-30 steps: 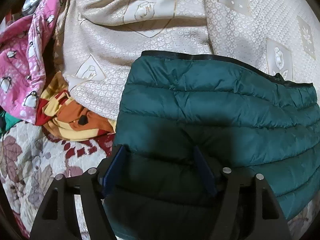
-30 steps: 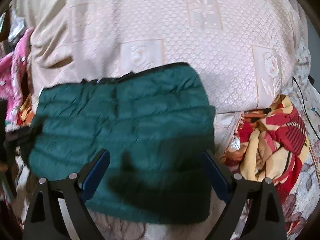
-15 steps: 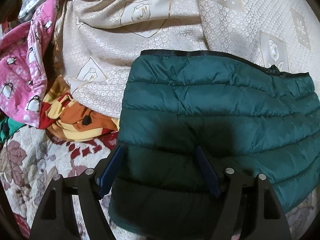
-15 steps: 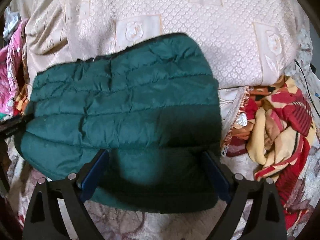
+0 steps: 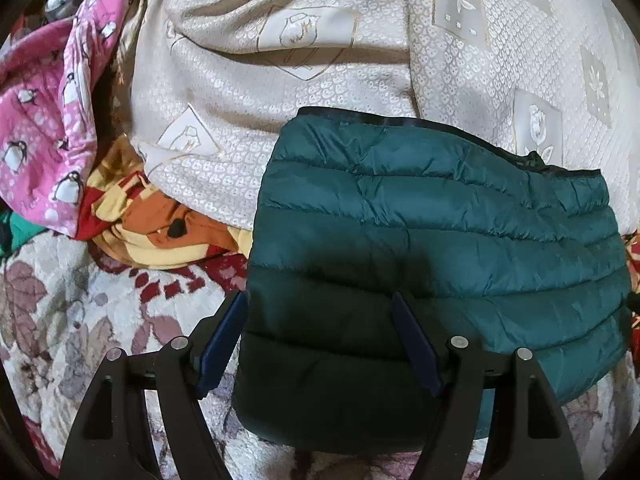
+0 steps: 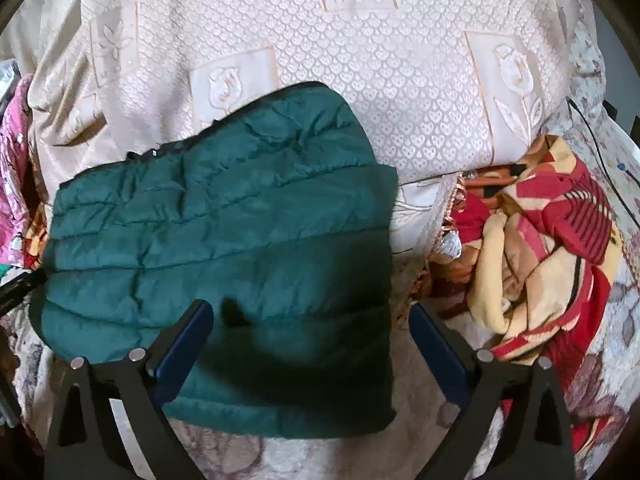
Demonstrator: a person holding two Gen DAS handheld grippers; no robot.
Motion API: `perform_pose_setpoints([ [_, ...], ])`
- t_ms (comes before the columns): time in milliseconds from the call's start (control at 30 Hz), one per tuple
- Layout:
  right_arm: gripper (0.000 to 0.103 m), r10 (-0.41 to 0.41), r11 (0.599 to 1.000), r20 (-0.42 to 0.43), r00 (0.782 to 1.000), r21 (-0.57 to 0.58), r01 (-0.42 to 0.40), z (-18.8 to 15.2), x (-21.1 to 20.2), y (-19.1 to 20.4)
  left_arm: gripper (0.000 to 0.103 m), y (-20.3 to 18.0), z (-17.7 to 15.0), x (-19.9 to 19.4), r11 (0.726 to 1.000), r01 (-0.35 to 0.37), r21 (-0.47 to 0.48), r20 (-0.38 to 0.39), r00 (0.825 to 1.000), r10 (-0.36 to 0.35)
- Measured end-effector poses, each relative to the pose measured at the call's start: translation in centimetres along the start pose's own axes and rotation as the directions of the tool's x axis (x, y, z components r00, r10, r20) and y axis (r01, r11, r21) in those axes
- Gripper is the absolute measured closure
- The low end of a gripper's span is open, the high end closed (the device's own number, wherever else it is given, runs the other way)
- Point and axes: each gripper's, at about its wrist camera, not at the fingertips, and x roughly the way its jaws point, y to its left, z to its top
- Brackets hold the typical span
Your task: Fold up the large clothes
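Claws (image 5: 320, 340) straddle folded jacket (image 5: 440, 216).

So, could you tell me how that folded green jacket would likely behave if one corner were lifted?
The green jacket looks puffy and quilted, so it is probably light for its bulk. Its wrinkled, slightly shiny shell suggests it may slip between the fingers. Being soft cloth, it would likely sag and unfold rather than rise as one block.

Both my wrist cameras tilt down, close over the folded dark green quilted jacket (image 5: 436, 236) (image 6: 224, 240), from opposite ends.
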Motion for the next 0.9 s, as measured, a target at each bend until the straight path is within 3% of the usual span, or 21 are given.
perform_pose_setpoints([
  [333, 0.0, 0.007, 1.0, -0.033, 0.999, 0.015, -0.007, 1.3, 2.6, -1.1, 0.049, 1.5, -0.1, 1.5, 0.995, 0.068, -0.069, -0.023, 0.997, -0.07],
  [600, 0.0, 0.072, 0.997, -0.06, 0.996, 0.027, -0.07, 2.6, 5.0, -1.9, 0.048, 2.3, -0.3, 3.0, 0.987, 0.132, -0.09, -0.02, 0.991, -0.135],
  [767, 0.0, 0.153, 0.987, -0.097, 0.983, 0.057, -0.148, 3.3, 7.0, -2.5, 0.047, 3.6, -0.2, 4.6, 0.963, 0.227, -0.144, -0.046, 0.971, -0.236],
  [900, 0.0, 0.224, 0.973, -0.113, 0.968, 0.086, -0.215, 3.7, 8.6, -2.7, 0.036, 4.6, -0.5, 6.0, 0.933, 0.286, -0.219, -0.067, 0.95, -0.306],
])
